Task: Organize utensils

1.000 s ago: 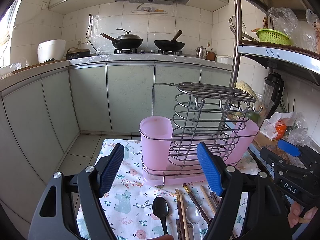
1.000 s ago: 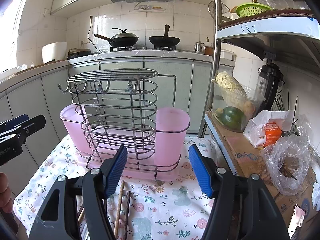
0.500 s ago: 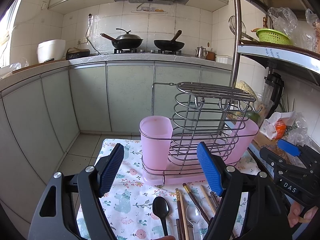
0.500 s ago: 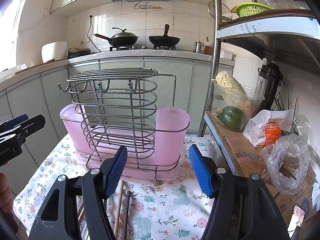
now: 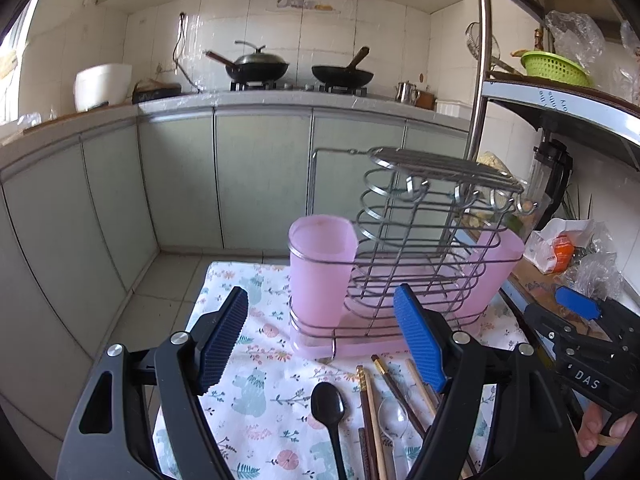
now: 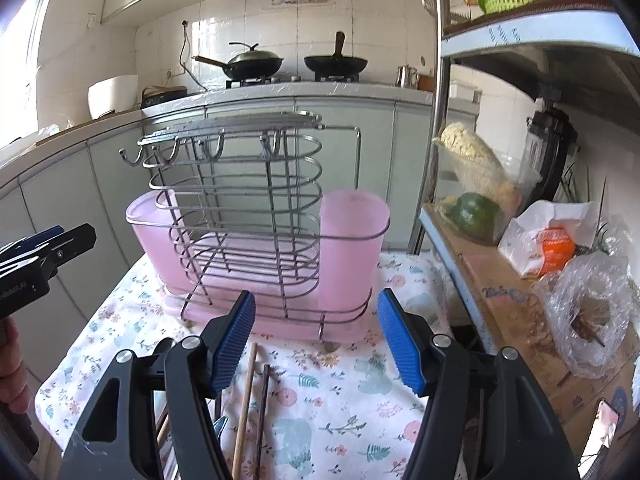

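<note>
A wire utensil rack [image 5: 424, 240] with pink plastic cups [image 5: 320, 264] and a pink base stands on a small table with a floral cloth [image 5: 256, 396]; it also shows in the right wrist view [image 6: 256, 224]. In front of it lie a black spoon [image 5: 330, 412], a clear spoon [image 5: 392, 416] and several chopsticks [image 5: 370, 408]. Chopsticks [image 6: 246, 396] also show in the right wrist view. My left gripper [image 5: 320, 340] is open and empty above the utensils. My right gripper [image 6: 316, 340] is open and empty in front of the rack.
A metal shelf unit [image 6: 440, 120] stands right of the table with bagged food [image 6: 548, 240] and a green vegetable [image 6: 476, 212] on its board. Grey kitchen cabinets [image 5: 180, 184] with pans on a stove [image 5: 260, 66] run behind. Tiled floor [image 5: 160, 304] lies to the left.
</note>
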`<state>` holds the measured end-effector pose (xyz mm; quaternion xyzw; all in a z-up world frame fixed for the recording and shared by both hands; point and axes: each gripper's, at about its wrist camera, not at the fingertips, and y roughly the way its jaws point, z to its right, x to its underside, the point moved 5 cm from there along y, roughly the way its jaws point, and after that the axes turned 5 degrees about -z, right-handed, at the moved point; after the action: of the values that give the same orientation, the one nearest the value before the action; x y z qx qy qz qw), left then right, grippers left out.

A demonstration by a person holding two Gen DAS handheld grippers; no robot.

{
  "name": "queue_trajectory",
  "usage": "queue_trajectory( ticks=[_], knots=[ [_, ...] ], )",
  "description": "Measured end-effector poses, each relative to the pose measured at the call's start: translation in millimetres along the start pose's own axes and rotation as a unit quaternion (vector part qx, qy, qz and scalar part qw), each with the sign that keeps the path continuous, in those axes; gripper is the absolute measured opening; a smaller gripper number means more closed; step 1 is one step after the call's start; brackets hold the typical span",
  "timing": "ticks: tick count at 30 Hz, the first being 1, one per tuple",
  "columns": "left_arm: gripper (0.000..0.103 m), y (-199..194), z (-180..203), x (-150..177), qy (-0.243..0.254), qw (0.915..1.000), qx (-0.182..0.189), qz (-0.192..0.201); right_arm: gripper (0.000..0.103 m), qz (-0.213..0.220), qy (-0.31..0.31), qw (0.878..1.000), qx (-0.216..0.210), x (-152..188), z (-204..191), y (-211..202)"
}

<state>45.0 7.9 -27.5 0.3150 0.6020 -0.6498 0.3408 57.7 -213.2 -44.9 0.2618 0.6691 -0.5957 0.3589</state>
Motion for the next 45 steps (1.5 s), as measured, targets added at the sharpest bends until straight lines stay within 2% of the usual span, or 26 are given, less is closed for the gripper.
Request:
queue_trajectory(
  ticks=[4, 6, 10, 13, 15, 18, 22, 29, 31, 35, 39, 42, 45],
  knots=[
    [0.075, 7, -11, 4, -0.01, 0.9994, 0.017, -0.03, 0.059, -0.029, 0.005, 0.999, -0.02, 8, 0, 8],
    [0.069, 12, -16, 8, -0.011, 0.9987, 0.019, -0.046, 0.058, -0.046, 0.009, 0.998, -0.033, 12, 0, 13],
    [0.057, 27, -25, 23, -0.02, 0.9937, 0.032, -0.106, 0.054, -0.079, 0.019, 0.995, -0.059, 23, -1, 25],
    [0.049, 42, -30, 38, -0.032, 0.9852, 0.047, -0.162, 0.045, -0.116, 0.031, 0.989, -0.082, 33, -2, 38],
    [0.048, 52, -33, 50, -0.047, 0.9766, 0.059, -0.201, 0.043, -0.139, 0.041, 0.985, -0.097, 39, -2, 45],
    [0.048, 63, -33, 63, -0.06, 0.9656, 0.07, -0.243, 0.042, -0.161, 0.053, 0.979, -0.112, 46, -2, 55],
    [0.048, 74, -26, 79, -0.053, 0.9558, 0.075, -0.279, 0.027, -0.188, 0.072, 0.972, -0.123, 53, 2, 67],
    [0.048, 89, -16, 93, -0.049, 0.9418, 0.08, -0.323, 0.025, -0.253, 0.136, 0.94, -0.185, 63, 4, 95],
    [0.048, 92, -13, 95, -0.051, 0.9379, 0.085, -0.333, 0.025, -0.262, 0.141, 0.934, -0.195, 63, -1, 102],
    [0.048, 98, -14, 96, -0.057, 0.9334, 0.087, -0.343, 0.024, -0.279, 0.129, 0.933, -0.188, 64, -12, 118],
    [0.048, 104, -18, 95, -0.069, 0.9266, 0.092, -0.358, 0.011, -0.303, 0.124, 0.929, -0.174, 71, -16, 136],
    [0.048, 110, -18, 95, -0.067, 0.9215, 0.09, -0.372, 0.007, -0.318, 0.128, 0.923, -0.176, 79, -19, 146],
    [0.043, 117, -20, 99, -0.066, 0.9168, 0.083, -0.385, 0.006, -0.317, 0.129, 0.923, -0.178, 81, -18, 147]
  ],
)
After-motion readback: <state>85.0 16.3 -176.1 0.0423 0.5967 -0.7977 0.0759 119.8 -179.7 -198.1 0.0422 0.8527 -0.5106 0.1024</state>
